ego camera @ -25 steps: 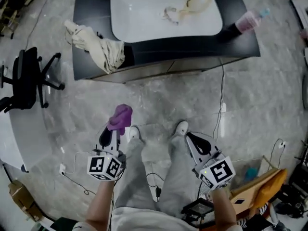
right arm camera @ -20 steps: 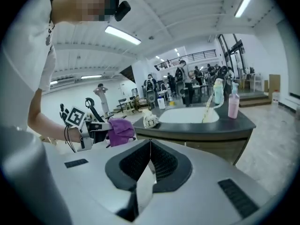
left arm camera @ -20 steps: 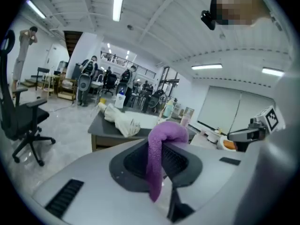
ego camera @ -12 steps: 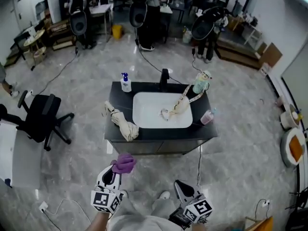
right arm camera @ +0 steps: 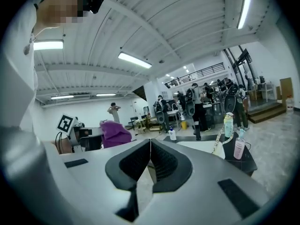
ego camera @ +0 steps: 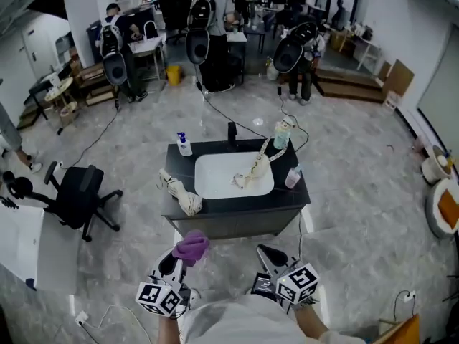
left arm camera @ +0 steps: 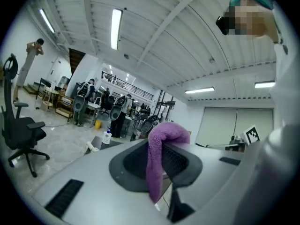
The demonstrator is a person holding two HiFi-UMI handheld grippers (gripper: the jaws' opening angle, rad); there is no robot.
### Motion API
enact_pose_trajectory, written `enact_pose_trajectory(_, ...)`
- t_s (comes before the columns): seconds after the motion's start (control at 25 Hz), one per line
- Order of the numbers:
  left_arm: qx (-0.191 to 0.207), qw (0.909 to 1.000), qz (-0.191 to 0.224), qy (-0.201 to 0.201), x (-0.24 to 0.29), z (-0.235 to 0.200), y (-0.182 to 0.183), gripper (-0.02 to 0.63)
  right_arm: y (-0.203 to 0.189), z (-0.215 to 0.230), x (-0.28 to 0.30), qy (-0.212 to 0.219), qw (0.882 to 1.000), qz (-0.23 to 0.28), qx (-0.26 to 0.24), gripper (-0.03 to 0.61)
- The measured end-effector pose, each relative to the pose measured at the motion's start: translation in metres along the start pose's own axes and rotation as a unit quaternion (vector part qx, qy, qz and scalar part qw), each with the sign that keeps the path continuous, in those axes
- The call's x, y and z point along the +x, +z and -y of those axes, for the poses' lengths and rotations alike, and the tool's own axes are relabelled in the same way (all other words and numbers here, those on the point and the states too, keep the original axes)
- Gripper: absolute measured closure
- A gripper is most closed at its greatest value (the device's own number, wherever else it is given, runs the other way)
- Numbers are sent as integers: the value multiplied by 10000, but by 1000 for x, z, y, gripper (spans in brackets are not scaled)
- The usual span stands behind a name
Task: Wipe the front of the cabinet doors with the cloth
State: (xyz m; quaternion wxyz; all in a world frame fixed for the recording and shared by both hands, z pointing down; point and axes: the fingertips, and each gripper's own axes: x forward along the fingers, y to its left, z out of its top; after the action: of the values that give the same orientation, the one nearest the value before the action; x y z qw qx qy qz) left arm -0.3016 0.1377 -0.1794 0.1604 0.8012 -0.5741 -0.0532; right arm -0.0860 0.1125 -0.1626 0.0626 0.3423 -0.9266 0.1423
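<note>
Loosely draped fuzzy purple cloth [left arm camera: 156, 142] pinched in left tool [left arm camera: 162, 162], right tool [right arm camera: 150, 159] closed, empty

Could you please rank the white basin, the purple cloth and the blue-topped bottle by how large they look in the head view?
1. the white basin
2. the purple cloth, though it is nearer the camera, which enlarges it
3. the blue-topped bottle

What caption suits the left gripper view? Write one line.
Left claw shut on a draped purple cloth, with an office chair beyond.
</note>
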Motion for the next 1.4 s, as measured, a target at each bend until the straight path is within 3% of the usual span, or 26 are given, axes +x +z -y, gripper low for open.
enact_pose_trajectory(0.16, -13, 9994, -197, 287, -25, 15, -11, 557, -4, -15, 10, 468, 9985, -215, -182, 551)
enact_pose_trajectory(0.32, -133, 9988, -407, 236, -41, 16, -30, 557, -7, -30, 7, 447, 9990, -55, -51, 551)
enact_pose_trajectory(0.52, 199, 9978, -357, -521, -34, 16, -11, 557, -1, -56, 7, -15, 9998, 201, -78, 551)
enact_pose_trajectory(0.68, 300, 9918, -313, -1204, -47, 2, 3, 557, 0, -87, 1, -653, 9968, 454, -54, 551)
enact_pose_trajectory(0.84, 315, 9873, -302, -1528, -78, -23, 28, 557, 7, -122, 2, -1236, 9886, 817, 272, 551)
enact_pose_trajectory(1.12, 366, 9871, -485, -1480, -130, -50, 11, 557, -9, -166, -13, -1726, 9824, 676, 234, 551)
enact_pose_trajectory(1.4, 167, 9954, -266, -906, -144, -67, 17, 557, -4, -154, -27, -1615, 9849, 624, -38, 551)
